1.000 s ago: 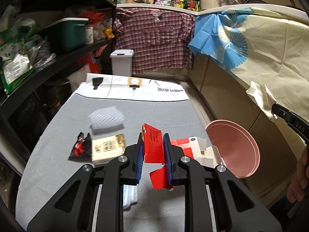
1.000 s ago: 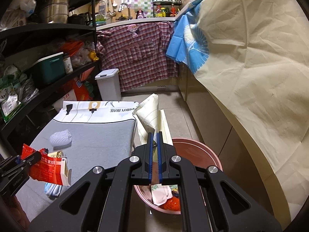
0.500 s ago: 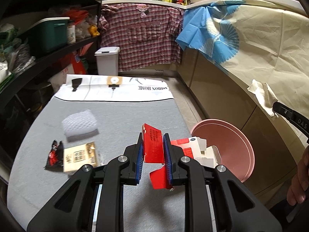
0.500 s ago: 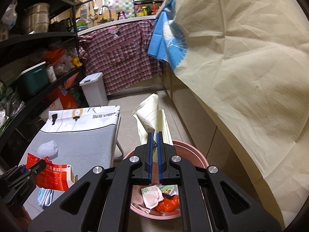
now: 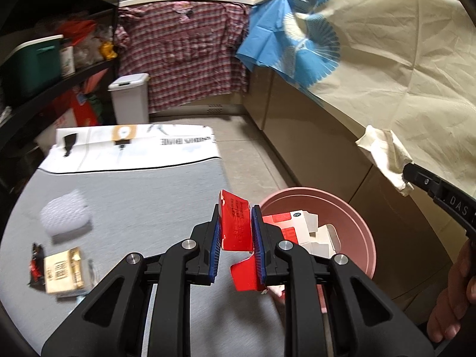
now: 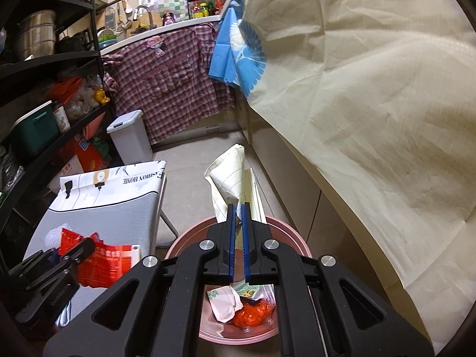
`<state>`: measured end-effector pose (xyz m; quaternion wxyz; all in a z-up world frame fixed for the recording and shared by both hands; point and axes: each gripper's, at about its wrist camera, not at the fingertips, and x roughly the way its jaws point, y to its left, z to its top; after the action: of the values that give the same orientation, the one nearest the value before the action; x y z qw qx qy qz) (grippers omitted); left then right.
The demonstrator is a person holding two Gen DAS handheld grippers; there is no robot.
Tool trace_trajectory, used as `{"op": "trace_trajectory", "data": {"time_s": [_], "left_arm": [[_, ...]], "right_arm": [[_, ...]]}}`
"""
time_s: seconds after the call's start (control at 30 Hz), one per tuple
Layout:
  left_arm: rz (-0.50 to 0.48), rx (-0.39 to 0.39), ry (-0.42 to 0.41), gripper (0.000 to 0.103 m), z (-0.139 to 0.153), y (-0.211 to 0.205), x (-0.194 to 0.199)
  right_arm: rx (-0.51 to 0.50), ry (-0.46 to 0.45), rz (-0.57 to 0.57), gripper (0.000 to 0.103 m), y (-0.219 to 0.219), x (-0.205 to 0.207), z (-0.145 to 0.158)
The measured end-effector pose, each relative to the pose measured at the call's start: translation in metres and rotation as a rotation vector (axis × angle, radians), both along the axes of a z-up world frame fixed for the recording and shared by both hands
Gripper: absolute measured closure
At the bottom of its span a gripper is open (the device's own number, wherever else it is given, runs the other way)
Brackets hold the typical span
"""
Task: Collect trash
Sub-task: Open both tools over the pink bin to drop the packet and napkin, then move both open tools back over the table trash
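- Red-and-white flattened cardboard carton (image 5: 236, 226), light and springy, sits clamped between the left tongs (image 5: 236, 238), just beside the pink plastic basin (image 5: 354, 211).
- Cream crumpled paper (image 6: 230, 178), soft and featherlight, is pinched near its base by the closed right tongs (image 6: 237, 238) above the basin.
- Gripping a flat panel suits the carton best, I judge.

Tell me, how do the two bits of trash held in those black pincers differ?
The red and white carton is stiff printed card; the cream paper is soft and crumpled. The left gripper pinches the carton with a gap between its pads; the right gripper is shut almost flat on the paper. Both hang near the pink bin.
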<state>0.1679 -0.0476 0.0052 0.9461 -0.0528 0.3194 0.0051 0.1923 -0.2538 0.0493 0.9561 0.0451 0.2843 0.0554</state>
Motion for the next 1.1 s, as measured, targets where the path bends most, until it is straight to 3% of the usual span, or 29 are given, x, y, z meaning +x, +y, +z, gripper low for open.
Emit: {"op": "trace_trajectory", "data": {"time_s": [0.43,0.57,0.6,0.67,1.1], "left_arm": [[-0.099,-0.029,0.071,0.084,-0.029,-0.034,0.046],[-0.14,-0.097,0.169,0.077,-0.046,-0.035,0.061],[-0.137,-0.106,0.186,0.074,-0.05,-0.034,0.063],[-0.136,-0.121,0.195,0.068,-0.053,-0.031,0.063],[-0.098,-0.124,0.155,0.068,-0.032,-0.001,0.024]], "right_arm": [[-0.003,0.053,-0.026,0.097,-0.003,0.03,-0.018],[-0.011,0.08,-0.041,0.087,-0.006,0.038,-0.024],[-0.013,0.091,-0.036,0.078,-0.004,0.039,-0.027],[-0.02,0.103,-0.037,0.072,-0.002,0.042,-0.03],[-0.038,0.077,-0.027,0.071,0.005,0.038,-0.028]]}}
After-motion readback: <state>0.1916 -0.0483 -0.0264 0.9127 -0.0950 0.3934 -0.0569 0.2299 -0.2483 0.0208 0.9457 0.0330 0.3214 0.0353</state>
